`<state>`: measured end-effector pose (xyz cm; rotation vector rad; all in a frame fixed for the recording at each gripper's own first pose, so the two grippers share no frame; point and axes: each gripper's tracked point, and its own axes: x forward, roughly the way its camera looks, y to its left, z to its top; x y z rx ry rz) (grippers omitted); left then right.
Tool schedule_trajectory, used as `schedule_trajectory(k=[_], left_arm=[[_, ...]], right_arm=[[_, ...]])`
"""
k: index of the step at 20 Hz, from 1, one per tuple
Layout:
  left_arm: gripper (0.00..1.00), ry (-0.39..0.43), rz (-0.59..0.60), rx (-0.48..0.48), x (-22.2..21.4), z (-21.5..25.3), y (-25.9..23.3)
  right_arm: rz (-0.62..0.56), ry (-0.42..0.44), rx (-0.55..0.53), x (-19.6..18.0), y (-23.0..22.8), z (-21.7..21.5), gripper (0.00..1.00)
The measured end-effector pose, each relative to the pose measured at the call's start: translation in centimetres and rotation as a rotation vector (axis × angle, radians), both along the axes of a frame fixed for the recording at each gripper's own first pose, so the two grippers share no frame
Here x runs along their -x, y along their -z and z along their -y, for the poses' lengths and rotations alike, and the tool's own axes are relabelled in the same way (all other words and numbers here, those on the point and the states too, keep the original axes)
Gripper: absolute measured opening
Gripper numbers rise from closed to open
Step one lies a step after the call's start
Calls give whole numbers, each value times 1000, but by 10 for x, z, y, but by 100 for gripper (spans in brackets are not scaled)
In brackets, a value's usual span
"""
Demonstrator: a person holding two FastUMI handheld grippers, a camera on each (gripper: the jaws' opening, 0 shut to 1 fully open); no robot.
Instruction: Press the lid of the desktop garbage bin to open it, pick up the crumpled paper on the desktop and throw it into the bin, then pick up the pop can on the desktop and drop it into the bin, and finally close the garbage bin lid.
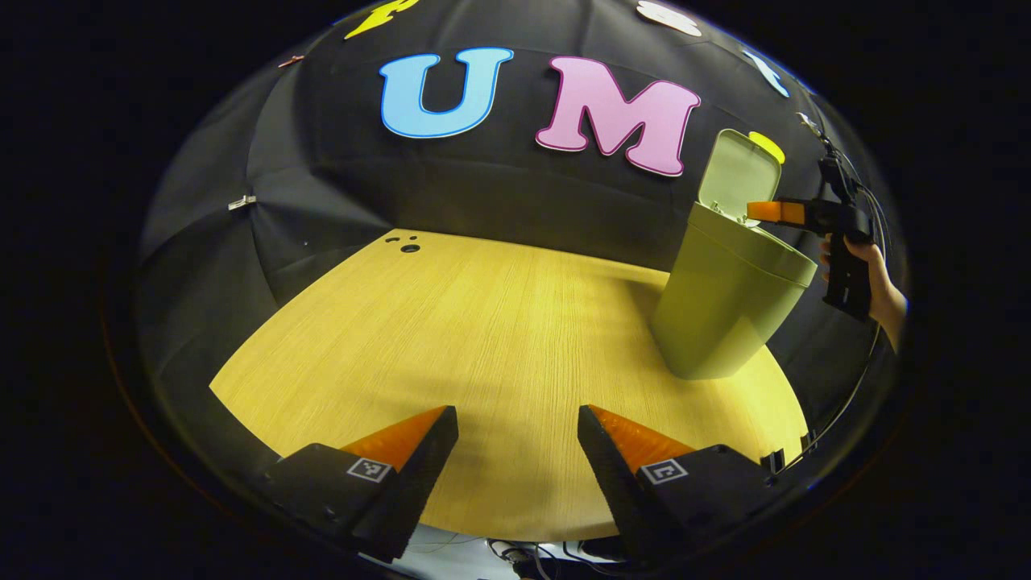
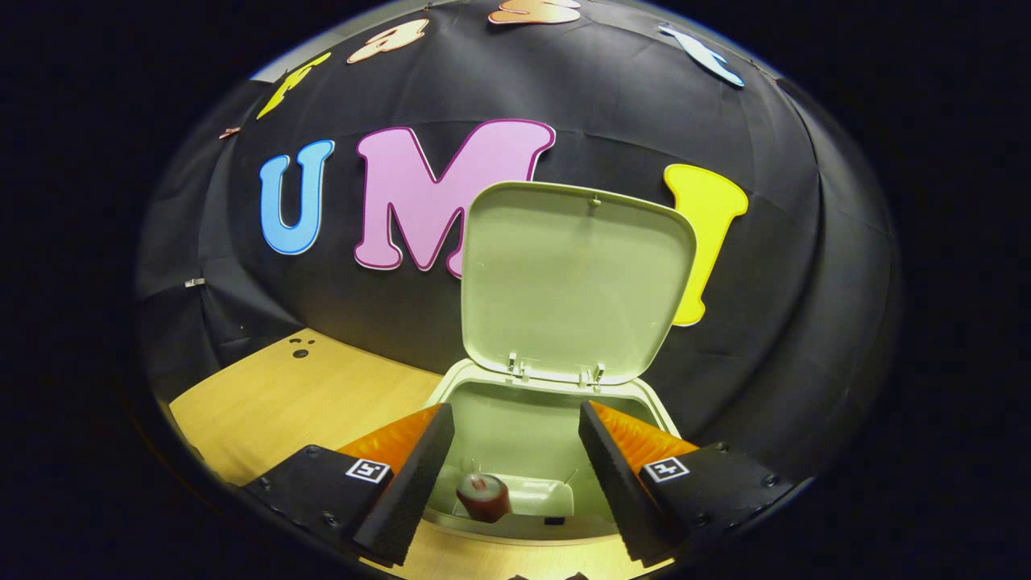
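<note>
Both fingers of the right gripper (image 2: 511, 475) stand spread apart and empty over the mouth of the pale green plastic bin (image 2: 483, 399), and the small red pop can (image 2: 482, 495) lies down inside it. Far off to the left, the left gripper (image 1: 515, 475) is spread wide and empty too, low over the bare yellow wooden table (image 1: 451, 322). I think only the closing step is left, so the tall flat lid (image 2: 576, 278) needs a gentle push down until it shuts.
</note>
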<state>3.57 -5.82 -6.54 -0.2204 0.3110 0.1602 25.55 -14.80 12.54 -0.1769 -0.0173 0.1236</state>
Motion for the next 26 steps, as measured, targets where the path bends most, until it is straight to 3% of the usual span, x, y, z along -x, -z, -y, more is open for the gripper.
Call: schedule_trajectory(k=[9,15,22,26], left_arm=[[96,-32,-10,32,9,-10,10],[96,-59,6,57,13,-18,12],[96,-107,-16,78,28,-30,25],[96,-145,-11,113,38,-36,26]], right_arm=[[151,-78,-63,19,-112,-18,98],[218,-52,-69,-1,-174,-6,97],[221,20,-23,-41,-207,10,98],[156,67,-46,-74,-197,22,97]])
